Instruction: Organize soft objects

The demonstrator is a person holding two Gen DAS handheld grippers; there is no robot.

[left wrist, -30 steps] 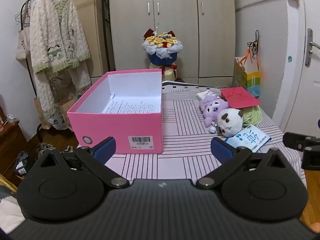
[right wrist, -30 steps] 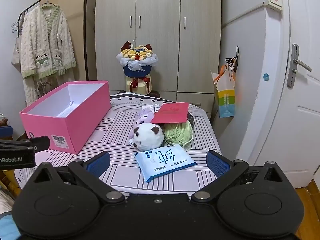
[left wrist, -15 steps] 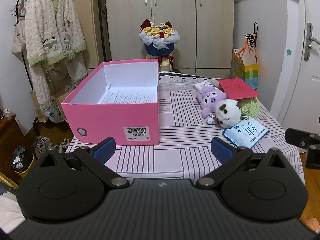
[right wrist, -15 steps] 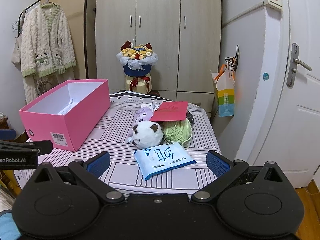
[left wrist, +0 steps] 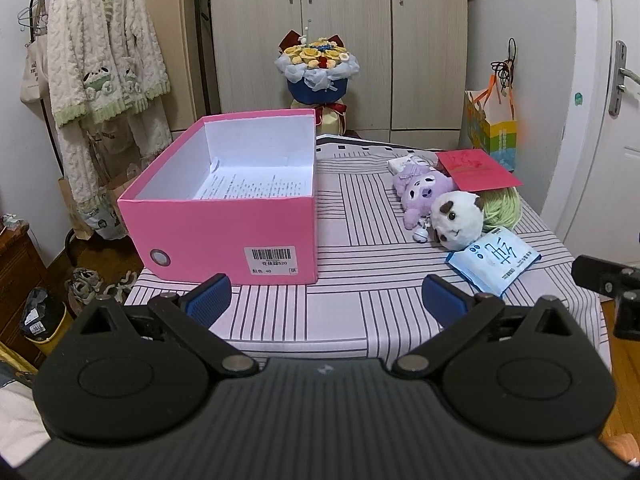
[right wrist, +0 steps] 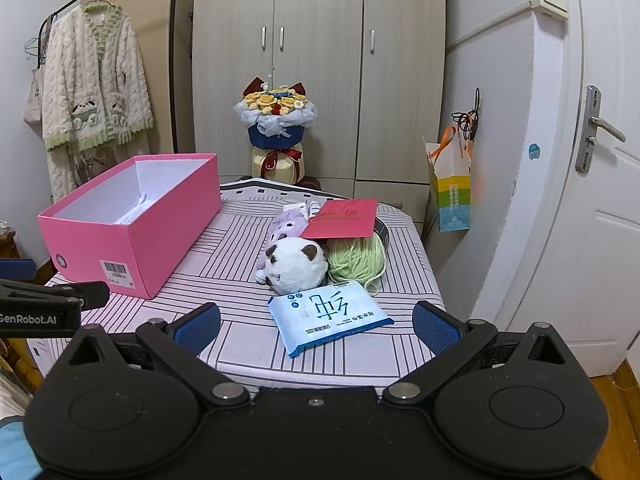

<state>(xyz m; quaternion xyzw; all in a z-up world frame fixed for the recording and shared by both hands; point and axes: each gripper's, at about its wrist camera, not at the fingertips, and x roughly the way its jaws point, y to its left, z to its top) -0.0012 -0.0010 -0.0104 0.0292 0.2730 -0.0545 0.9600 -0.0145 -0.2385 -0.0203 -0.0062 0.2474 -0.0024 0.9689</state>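
An open pink box (left wrist: 224,216) (right wrist: 128,232) stands on the left of the striped table (left wrist: 360,280), holding only a printed sheet. On the right lie a purple plush (left wrist: 420,196) (right wrist: 286,226), a white round plush (left wrist: 456,220) (right wrist: 296,266), green yarn (left wrist: 504,208) (right wrist: 356,260), a red envelope (left wrist: 476,168) (right wrist: 344,220) and a blue tissue pack (left wrist: 494,260) (right wrist: 326,316). My left gripper (left wrist: 326,300) is open before the box's front. My right gripper (right wrist: 316,324) is open, just short of the tissue pack. Both hold nothing.
A flower bouquet (left wrist: 316,68) stands behind the table by the wardrobe. A cardigan (left wrist: 100,60) hangs on a rack at left. A paper bag (right wrist: 450,188) hangs by the door at right. Shoes (left wrist: 88,284) lie on the floor left of the table.
The left gripper has pulled back and risen, so the box and table look farther and lower. The right gripper has barely shifted. Both stay open.
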